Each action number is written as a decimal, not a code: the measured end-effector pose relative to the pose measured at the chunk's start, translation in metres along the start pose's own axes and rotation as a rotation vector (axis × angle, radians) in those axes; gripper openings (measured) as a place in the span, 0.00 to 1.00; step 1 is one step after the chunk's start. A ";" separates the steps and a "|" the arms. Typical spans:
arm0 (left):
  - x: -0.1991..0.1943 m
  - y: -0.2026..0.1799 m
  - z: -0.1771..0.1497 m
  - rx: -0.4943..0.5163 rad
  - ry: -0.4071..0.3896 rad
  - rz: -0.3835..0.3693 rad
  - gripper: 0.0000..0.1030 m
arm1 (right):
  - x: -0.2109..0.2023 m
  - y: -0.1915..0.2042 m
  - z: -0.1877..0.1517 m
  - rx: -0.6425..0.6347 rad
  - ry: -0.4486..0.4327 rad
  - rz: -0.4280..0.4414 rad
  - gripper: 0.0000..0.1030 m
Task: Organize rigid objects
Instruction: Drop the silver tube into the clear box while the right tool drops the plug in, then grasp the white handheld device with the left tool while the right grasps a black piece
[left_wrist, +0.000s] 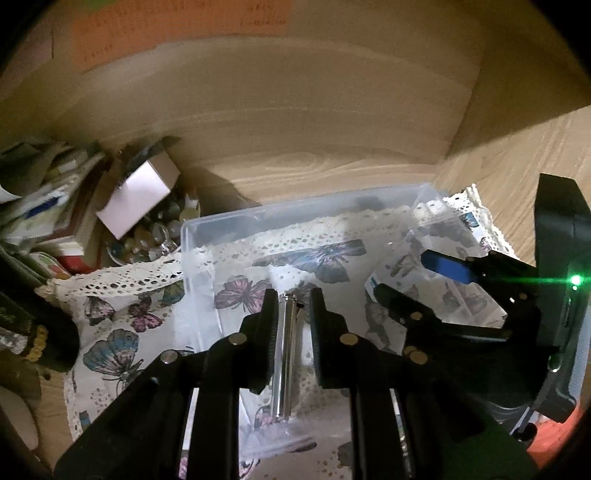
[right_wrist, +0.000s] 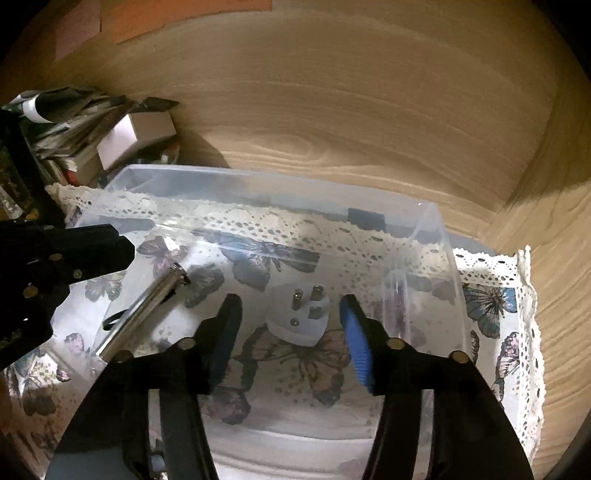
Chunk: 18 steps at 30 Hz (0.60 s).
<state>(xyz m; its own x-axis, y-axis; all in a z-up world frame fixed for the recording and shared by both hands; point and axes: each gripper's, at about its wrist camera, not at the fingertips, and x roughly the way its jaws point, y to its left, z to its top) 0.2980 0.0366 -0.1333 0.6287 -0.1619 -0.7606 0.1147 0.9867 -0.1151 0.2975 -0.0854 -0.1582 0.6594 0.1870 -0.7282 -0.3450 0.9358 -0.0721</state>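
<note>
Inside the clear bin (right_wrist: 424, 236) lie a metal tube (left_wrist: 286, 354) and a white plug (right_wrist: 304, 317). The left gripper (left_wrist: 293, 321) straddles the tube, fingers apart; the right gripper (right_wrist: 291, 332) gapes around the plug. The tube looks stiff and slippery — best pinched mid-length; the plug looks light — best taken by its flat sides.

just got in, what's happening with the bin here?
A person holds two grippers over a clear plastic bin that sits on a butterfly-print cloth. The left gripper has its fingers open on either side of a shiny metal tube lying in the bin. The right gripper is open around a white plug adapter, prongs up, on the bin floor.
</note>
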 end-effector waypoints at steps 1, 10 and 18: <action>-0.004 -0.001 -0.001 0.001 -0.004 0.001 0.15 | -0.004 0.000 0.000 0.000 -0.008 0.000 0.54; -0.056 -0.013 -0.011 0.040 -0.117 0.028 0.37 | -0.056 0.004 0.010 -0.012 -0.120 -0.017 0.56; -0.095 -0.026 -0.044 0.095 -0.155 -0.001 0.56 | -0.089 0.011 0.010 -0.024 -0.176 0.000 0.56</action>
<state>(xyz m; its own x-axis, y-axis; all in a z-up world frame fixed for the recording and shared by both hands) 0.2013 0.0268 -0.0856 0.7385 -0.1704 -0.6524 0.1832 0.9818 -0.0491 0.2418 -0.0886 -0.0871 0.7655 0.2385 -0.5976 -0.3596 0.9288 -0.0899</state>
